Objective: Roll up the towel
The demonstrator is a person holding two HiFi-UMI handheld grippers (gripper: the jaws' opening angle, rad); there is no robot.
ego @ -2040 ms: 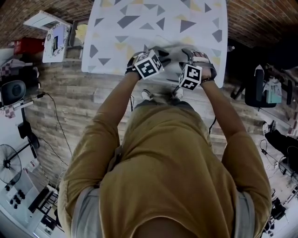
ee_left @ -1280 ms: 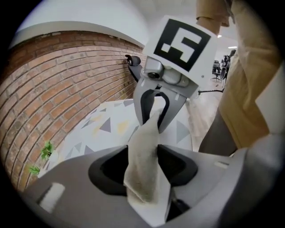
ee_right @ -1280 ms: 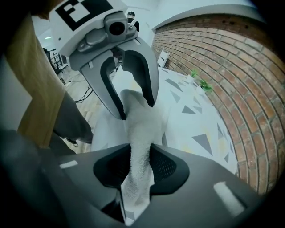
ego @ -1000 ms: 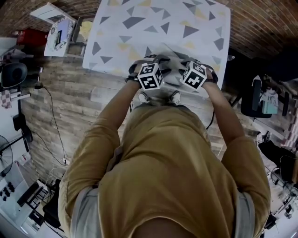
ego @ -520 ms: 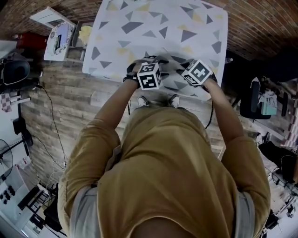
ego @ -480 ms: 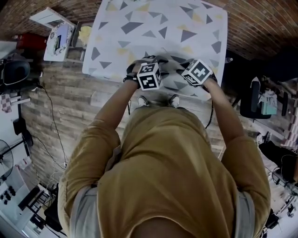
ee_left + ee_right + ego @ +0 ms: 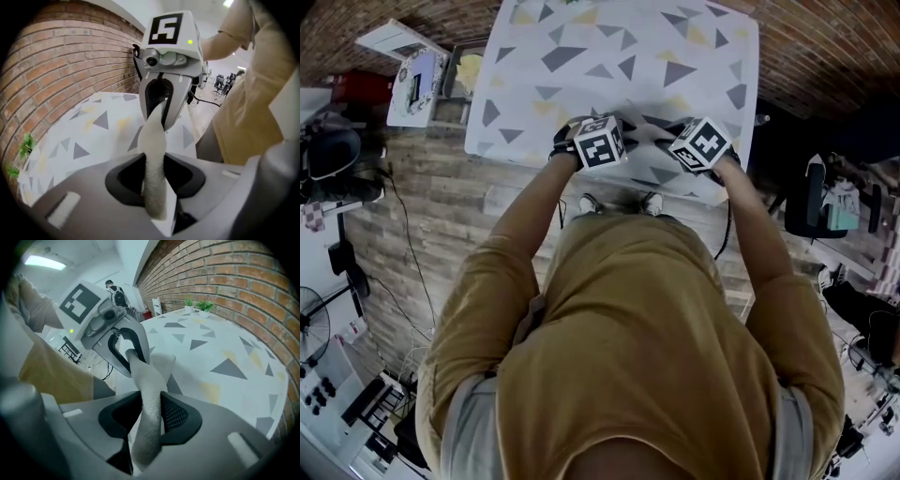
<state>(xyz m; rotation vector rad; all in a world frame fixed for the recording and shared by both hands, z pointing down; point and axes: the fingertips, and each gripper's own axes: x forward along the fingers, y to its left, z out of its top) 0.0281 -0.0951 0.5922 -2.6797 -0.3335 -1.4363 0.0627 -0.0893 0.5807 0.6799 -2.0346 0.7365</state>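
From the head view we saw the left gripper (image 7: 607, 129) and the right gripper (image 7: 686, 141) close together over the near edge of the table (image 7: 581, 56). Each carried a white cube printed with black square markers. The tabletop was smooth and white, scattered with grey and pale yellow triangles. The towel (image 7: 643, 125) lay bunched between the two grippers as a soft grey band, near the table's front edge. The floor (image 7: 441, 206) beside the table was rough wood-look planking. A shallow tray (image 7: 461, 73) stood left of the table with something pale yellow in it, too small for us to name. In the left gripper view, the towel ran as a narrow, nubby terry strip from between this gripper's dark, moulded jaws up into the right gripper opposite. The left jaws had just been closing, and they pinched the cloth, which stood taut and slightly twisted. A red brick wall (image 7: 56, 61) with pale mortar lines rose behind the table, and a small green plant (image 7: 23, 146) sat at its far edge. In the right gripper view, the same looped fabric passed through that gripper's narrow jaws, held fast against a ribbed pad. It folded over thickly at the left gripper's curved fingers, above the patterned tabletop.
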